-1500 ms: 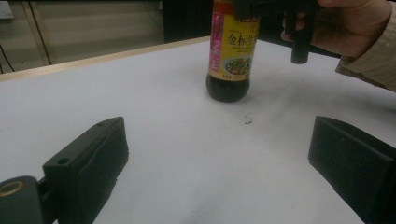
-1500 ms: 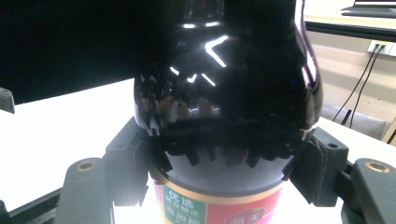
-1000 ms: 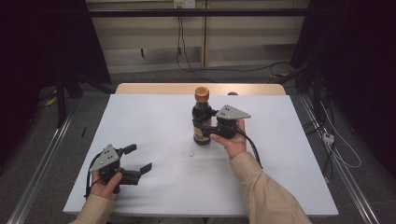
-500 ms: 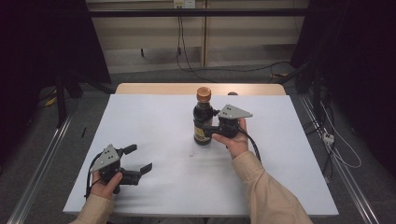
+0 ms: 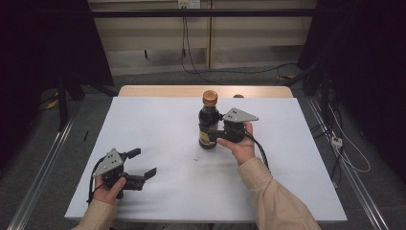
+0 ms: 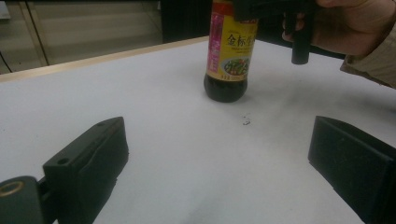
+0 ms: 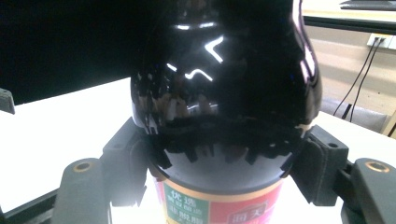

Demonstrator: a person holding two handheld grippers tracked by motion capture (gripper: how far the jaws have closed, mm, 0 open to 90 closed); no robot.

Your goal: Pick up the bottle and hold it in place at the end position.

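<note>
A dark soy-sauce bottle (image 5: 208,117) with an orange cap and a yellow and pink label stands upright on the white table (image 5: 297,158), a little behind its middle. My right gripper (image 5: 210,134) comes in from the right and is shut on the bottle's lower body. In the right gripper view the jaws press on both sides of the bottle (image 7: 224,93) just above the label. My left gripper (image 5: 143,162) rests near the table's front left corner, open with nothing between its jaws. It points toward the bottle (image 6: 231,56), well short of it.
A few dark specks (image 5: 196,158) lie on the white sheet just in front of the bottle. A wooden strip (image 5: 158,91) edges the table's far side. Metal rails (image 5: 43,167) run along both sides of the table, and cables (image 5: 344,153) trail over the floor at the right.
</note>
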